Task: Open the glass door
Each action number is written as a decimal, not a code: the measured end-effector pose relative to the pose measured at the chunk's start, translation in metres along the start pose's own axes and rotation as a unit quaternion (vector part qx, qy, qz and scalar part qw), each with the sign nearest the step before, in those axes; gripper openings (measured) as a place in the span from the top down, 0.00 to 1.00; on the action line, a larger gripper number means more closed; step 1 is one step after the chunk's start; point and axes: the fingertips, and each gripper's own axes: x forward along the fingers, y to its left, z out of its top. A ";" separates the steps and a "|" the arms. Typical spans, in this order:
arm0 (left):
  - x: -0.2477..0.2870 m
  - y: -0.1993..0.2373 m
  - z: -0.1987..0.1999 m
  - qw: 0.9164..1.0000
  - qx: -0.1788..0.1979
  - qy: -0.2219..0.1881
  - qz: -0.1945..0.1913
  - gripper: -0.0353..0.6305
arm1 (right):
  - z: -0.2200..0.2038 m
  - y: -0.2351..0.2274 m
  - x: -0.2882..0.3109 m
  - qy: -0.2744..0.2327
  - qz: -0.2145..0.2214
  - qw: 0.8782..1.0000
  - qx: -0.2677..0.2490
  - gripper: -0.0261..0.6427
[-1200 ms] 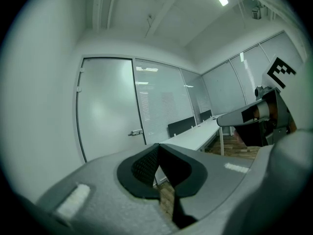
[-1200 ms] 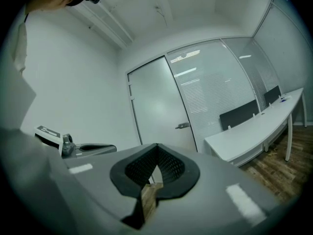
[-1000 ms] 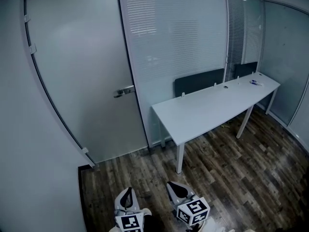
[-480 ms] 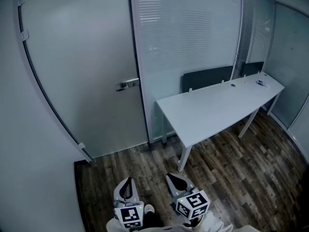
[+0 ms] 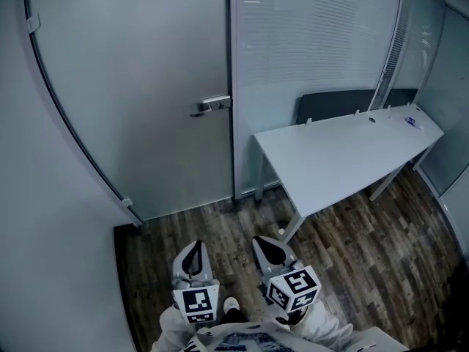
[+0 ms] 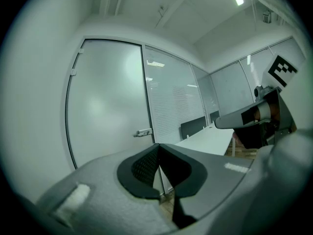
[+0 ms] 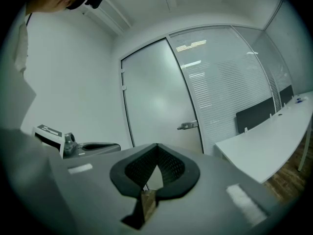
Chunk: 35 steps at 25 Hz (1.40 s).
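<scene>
The frosted glass door stands closed in its dark frame, with a metal lever handle at its right edge. Both grippers are low in the head view, over the wood floor and well short of the door. My left gripper is shut with nothing in it, and my right gripper beside it also has its tips together and empty. In the left gripper view the jaws point at the door and handle. The right gripper faces the door, its handle a little to the right.
A long white table stands right of the door, a dark panel behind it. A glass partition with blinds runs beside the door. A white wall closes the left side. Wood floor lies between me and the door.
Both grippers and the head have advanced toward the door. The door and handle now sit larger and further right in the head view. Both grippers stay shut.
</scene>
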 end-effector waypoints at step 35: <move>0.251 0.098 -0.028 0.999 -0.009 0.046 0.008 0.94 | 0.019 -0.111 0.256 0.045 0.013 0.999 0.017 0.95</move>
